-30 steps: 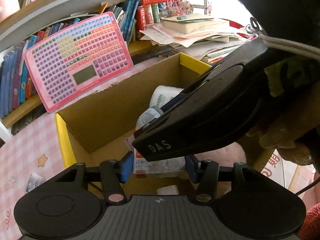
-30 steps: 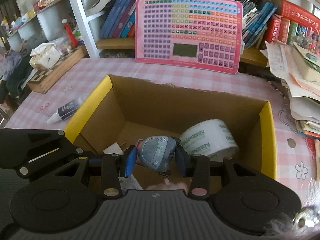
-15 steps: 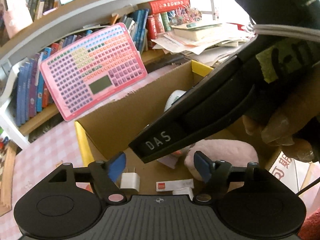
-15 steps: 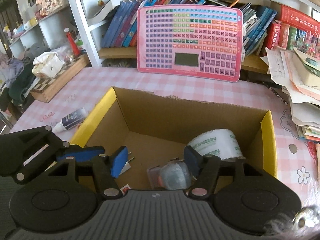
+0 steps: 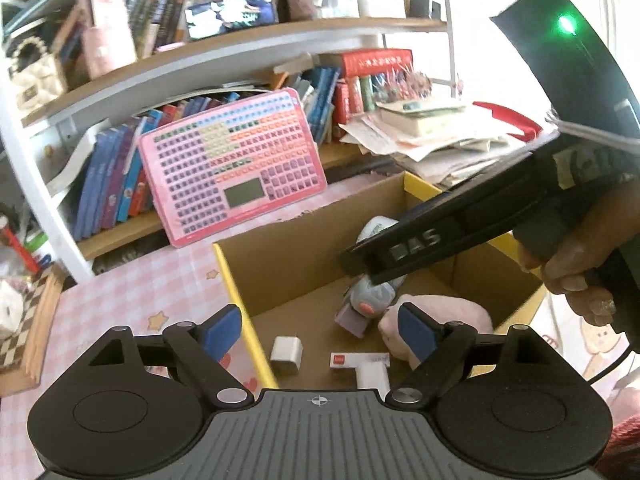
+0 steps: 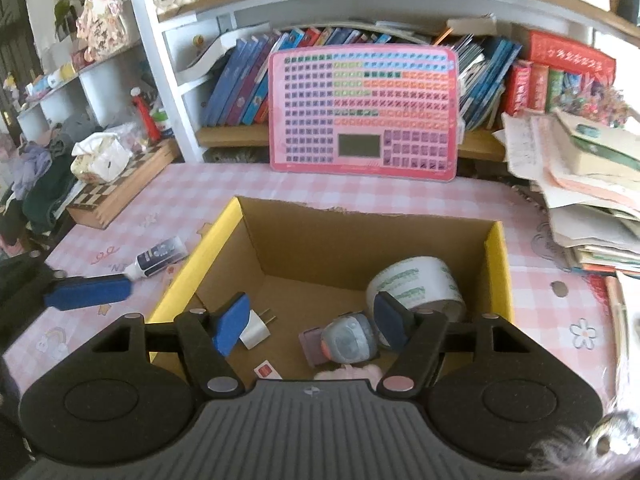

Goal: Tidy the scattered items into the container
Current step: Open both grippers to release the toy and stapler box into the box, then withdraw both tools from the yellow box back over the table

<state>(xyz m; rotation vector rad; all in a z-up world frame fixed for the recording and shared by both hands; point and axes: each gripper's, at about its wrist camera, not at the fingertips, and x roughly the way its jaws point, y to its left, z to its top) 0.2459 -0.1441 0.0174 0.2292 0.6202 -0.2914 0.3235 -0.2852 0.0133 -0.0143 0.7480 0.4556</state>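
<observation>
A cardboard box with yellow rims (image 6: 496, 264) (image 5: 232, 280) stands on the pink checked table. Inside lie a tape roll (image 6: 416, 284), a grey-blue gadget (image 6: 348, 340) (image 5: 370, 298), a white plug (image 6: 254, 330) (image 5: 285, 354), a pink plush (image 5: 440, 320) and a small red-and-white box (image 5: 360, 359). My right gripper (image 6: 312, 320) is open and empty above the box. My left gripper (image 5: 320, 332) is open and empty over the box's left rim. A white-and-dark tube (image 6: 158, 258) lies on the table left of the box.
A pink keyboard toy (image 6: 362, 110) leans against the bookshelf behind the box. A stack of papers and books (image 6: 580, 192) sits right of the box. A wooden chequered box (image 6: 120, 188) with a tissue pack stands at the far left.
My right gripper opened and dropped the grey-blue gadget into the box, then lifted. My left gripper let go of the small box, opened, rose and drew back to the left.
</observation>
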